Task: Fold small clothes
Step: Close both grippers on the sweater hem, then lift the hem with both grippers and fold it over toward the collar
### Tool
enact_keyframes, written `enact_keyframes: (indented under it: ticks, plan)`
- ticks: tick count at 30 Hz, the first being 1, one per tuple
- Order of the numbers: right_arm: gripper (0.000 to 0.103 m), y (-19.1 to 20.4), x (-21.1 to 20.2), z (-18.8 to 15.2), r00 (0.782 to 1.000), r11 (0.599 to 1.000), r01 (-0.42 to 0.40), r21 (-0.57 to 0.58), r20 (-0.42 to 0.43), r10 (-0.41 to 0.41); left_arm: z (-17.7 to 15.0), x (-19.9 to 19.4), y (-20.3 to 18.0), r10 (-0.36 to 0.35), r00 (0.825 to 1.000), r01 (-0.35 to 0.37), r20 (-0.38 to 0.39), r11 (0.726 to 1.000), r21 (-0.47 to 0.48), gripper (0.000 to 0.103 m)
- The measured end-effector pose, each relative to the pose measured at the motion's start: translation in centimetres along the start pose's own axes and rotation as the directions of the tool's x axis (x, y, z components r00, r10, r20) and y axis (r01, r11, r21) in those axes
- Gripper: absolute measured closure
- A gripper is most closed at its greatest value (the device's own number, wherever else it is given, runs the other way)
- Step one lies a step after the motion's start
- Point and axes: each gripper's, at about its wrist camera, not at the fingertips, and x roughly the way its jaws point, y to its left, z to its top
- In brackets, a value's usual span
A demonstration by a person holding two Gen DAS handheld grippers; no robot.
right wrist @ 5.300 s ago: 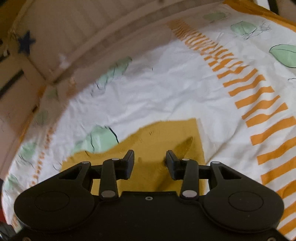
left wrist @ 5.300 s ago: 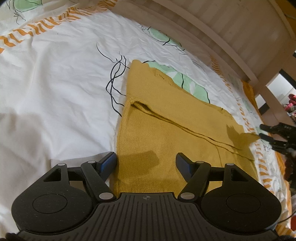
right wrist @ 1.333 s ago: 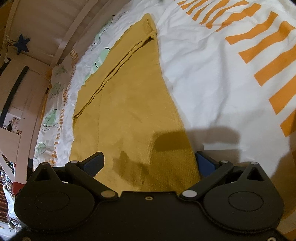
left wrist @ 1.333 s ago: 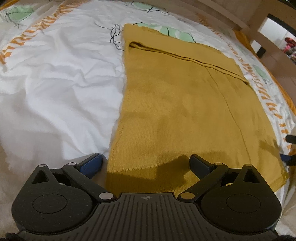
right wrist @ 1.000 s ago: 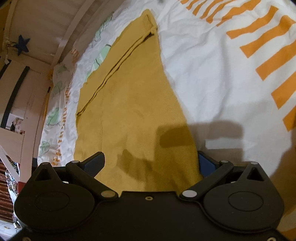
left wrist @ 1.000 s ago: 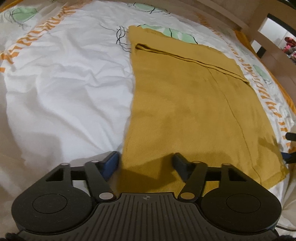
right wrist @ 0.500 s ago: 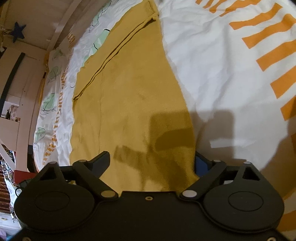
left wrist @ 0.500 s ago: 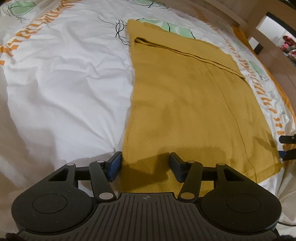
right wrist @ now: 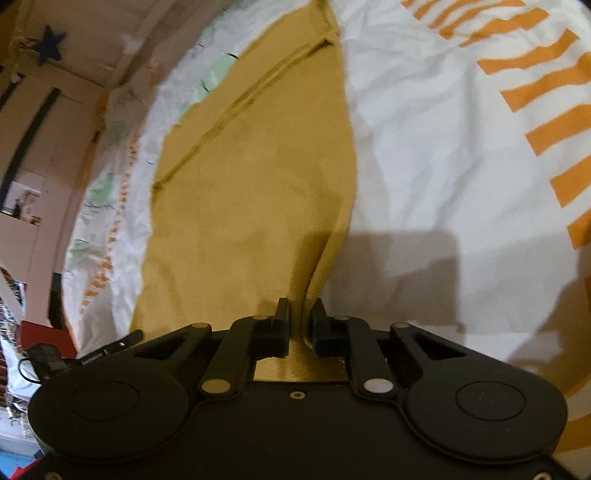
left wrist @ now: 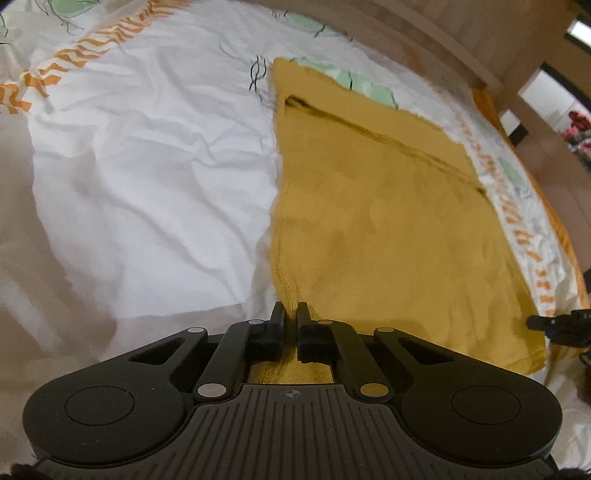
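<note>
A mustard-yellow knit garment point(left wrist: 388, 206) lies flat on a white bedsheet point(left wrist: 147, 166), with a folded band across its far end. My left gripper point(left wrist: 290, 314) is shut on the garment's near left corner, cloth bunched between the fingers. In the right wrist view the same garment point(right wrist: 251, 177) stretches away, and my right gripper point(right wrist: 300, 312) is shut on its near right corner, which rises in a pinched ridge. The right gripper's fingertips point(left wrist: 546, 326) show at the far right edge of the left wrist view.
The sheet has orange stripes point(right wrist: 535, 96) and green leaf prints point(left wrist: 354, 79). A wooden bed rail point(left wrist: 424, 33) runs along the far side. A star sticker point(right wrist: 50, 46) marks furniture at the upper left; clutter and a cable point(right wrist: 37, 363) lie past the bed edge.
Both grippers have closed from wide open onto the garment's near corners. The cloth now puckers and lifts slightly at each pinch.
</note>
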Motion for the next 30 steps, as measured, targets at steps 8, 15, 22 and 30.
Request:
enact_keyframes:
  ticks: [8, 15, 22, 30]
  plan:
    - [0.084, 1.1, -1.8, 0.9, 0.983, 0.99, -0.135, -0.04, 0.121, 0.139, 0.7, -1.0, 0.0, -0.05, 0.997, 0.054, 0.062, 0.996, -0.069, 0.098]
    - [0.089, 0.8, -2.9, 2.6, 0.954, 0.98, -0.191, -0.049, 0.227, 0.197, 3.2, -1.9, -0.7, -0.094, 0.984, 0.109, 0.153, 0.99, -0.091, 0.098]
    - [0.089, 0.8, -3.2, 4.6, 0.95, 0.986, -0.146, -0.076, 0.268, 0.161, 5.3, -1.6, -1.7, -0.116, 0.976, 0.131, 0.185, 0.989, -0.071, 0.098]
    - [0.039, -0.5, -1.9, 4.3, 0.99, 0.998, -0.04, -0.055, 0.136, 0.048, 4.4, -1.4, -1.4, -0.099, 0.982, 0.114, 0.163, 0.99, -0.081, 0.098]
